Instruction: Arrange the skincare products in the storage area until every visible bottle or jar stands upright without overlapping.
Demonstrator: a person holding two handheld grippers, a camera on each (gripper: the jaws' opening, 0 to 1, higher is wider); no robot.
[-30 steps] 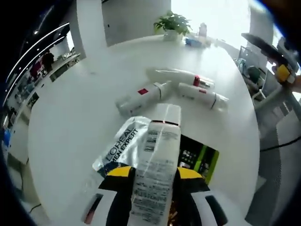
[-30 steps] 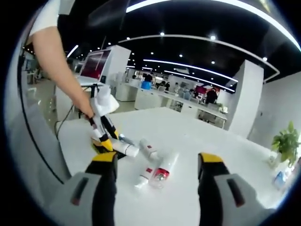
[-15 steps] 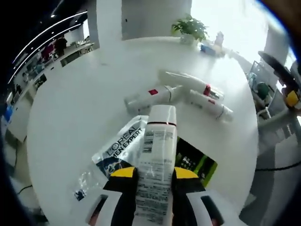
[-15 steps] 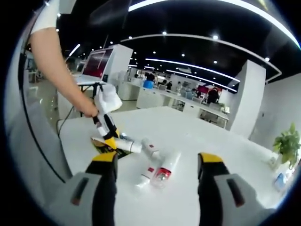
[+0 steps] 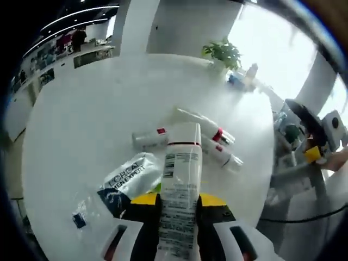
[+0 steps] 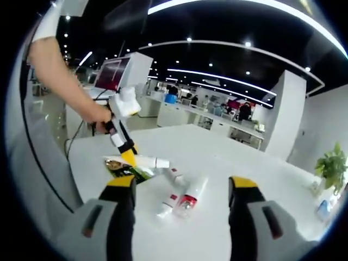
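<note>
Left gripper [image 5: 176,217] clamps the white bottle [image 5: 179,185] — long axis running forward along the jaws, lifted above the tubes [image 5: 209,133] lying on the table [image 5: 81,119]. Right gripper [image 6: 182,204] gapes empty, farther off.

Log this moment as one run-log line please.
left hand-held gripper: shut on white bottle, raised over table | right hand-held gripper: open, idle | three tubes lying flat | task: unfinished

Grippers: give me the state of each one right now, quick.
Left gripper: shut on the white bottle, lifted above the table.
Right gripper: open, nothing between its fingers.
</note>
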